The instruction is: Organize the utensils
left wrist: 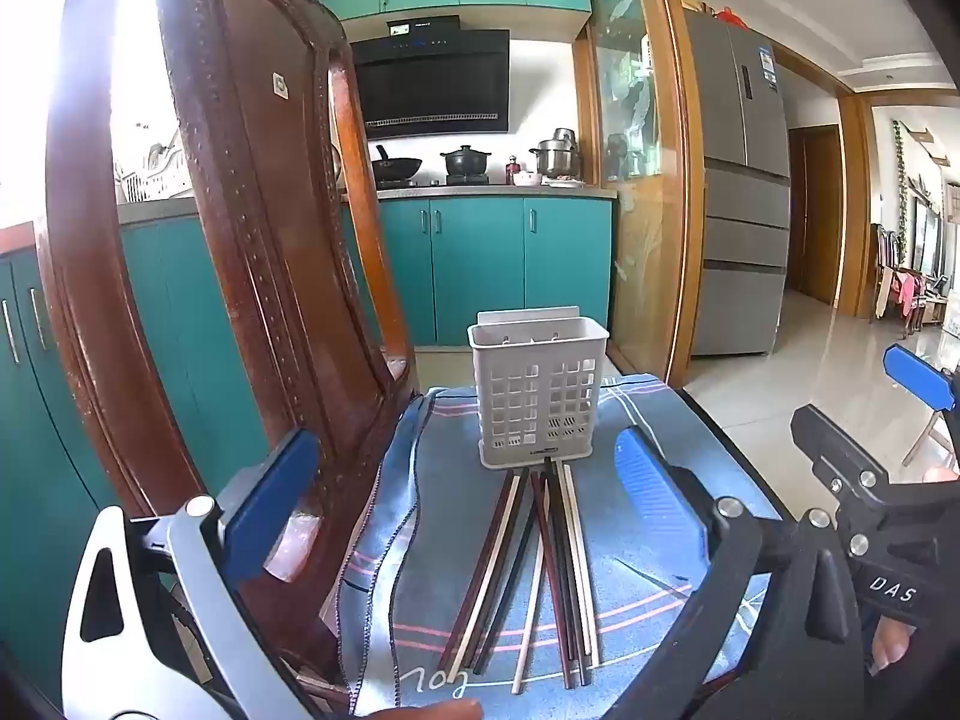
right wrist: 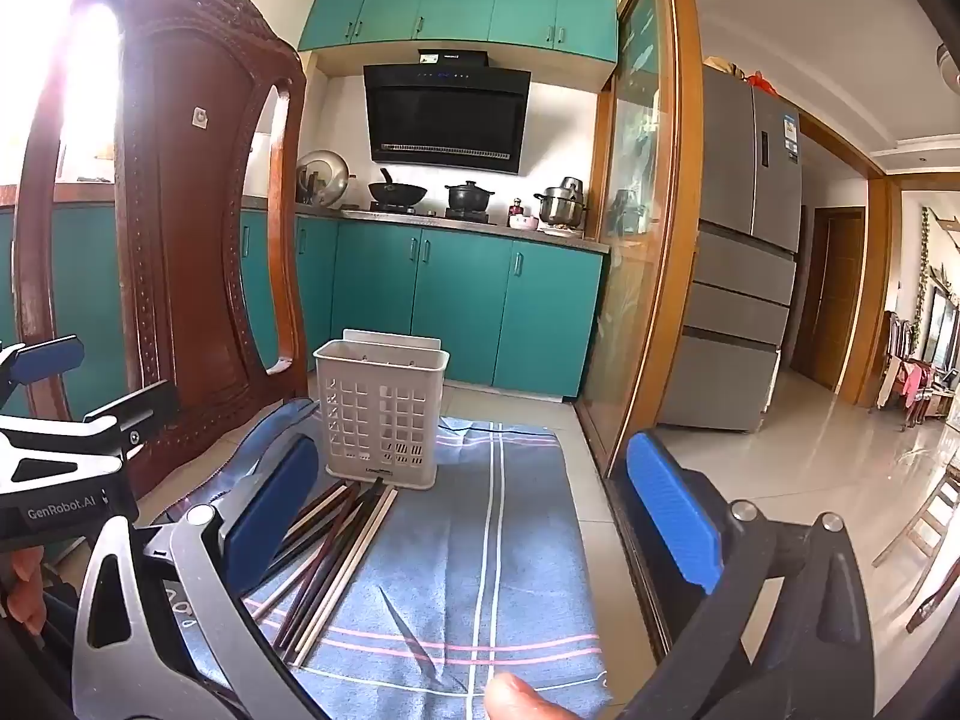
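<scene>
Both claws gape wide, nothing between the blue pads: left gripper hovers over the fanned bundle of dark, red-brown and cream chopsticks; right gripper hangs beside it over bare cloth. The chopsticks lie on the blue plaid cloth, tips touching the base of the empty white perforated plastic utensil holder. Likely risks: sticks overlap, so a pinch may lift several or roll one away; a knock could tip the light holder; the carved wooden chair back crowds the left side.
</scene>
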`<act>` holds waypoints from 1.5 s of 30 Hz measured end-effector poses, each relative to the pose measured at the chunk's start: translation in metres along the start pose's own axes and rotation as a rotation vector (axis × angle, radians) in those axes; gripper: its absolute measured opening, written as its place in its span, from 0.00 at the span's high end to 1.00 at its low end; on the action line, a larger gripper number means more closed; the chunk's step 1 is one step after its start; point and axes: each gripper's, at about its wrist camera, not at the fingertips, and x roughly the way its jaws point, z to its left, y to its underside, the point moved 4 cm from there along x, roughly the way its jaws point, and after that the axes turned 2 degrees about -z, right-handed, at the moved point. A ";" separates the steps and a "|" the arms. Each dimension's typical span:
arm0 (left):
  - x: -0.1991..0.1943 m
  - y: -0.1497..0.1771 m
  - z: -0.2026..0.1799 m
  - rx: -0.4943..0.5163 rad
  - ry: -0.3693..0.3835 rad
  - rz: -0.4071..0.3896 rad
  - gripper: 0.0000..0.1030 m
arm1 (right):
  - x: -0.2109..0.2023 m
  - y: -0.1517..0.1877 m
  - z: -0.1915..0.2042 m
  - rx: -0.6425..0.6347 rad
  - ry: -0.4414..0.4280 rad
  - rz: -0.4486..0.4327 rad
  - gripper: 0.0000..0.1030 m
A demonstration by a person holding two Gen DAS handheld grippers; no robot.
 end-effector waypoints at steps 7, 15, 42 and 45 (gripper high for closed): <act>0.000 0.001 -0.001 0.005 -0.002 0.005 0.04 | 0.003 0.000 -0.001 0.003 -0.001 0.003 0.02; -0.002 0.007 -0.002 0.005 -0.009 0.015 0.04 | 0.001 -0.001 -0.001 0.007 -0.004 -0.002 0.02; 0.005 0.004 -0.001 0.004 -0.014 0.028 0.04 | 0.003 0.003 -0.001 0.006 -0.007 -0.005 0.02; 0.007 0.005 -0.002 0.006 -0.015 0.029 0.04 | 0.002 0.003 -0.002 0.006 -0.008 -0.006 0.02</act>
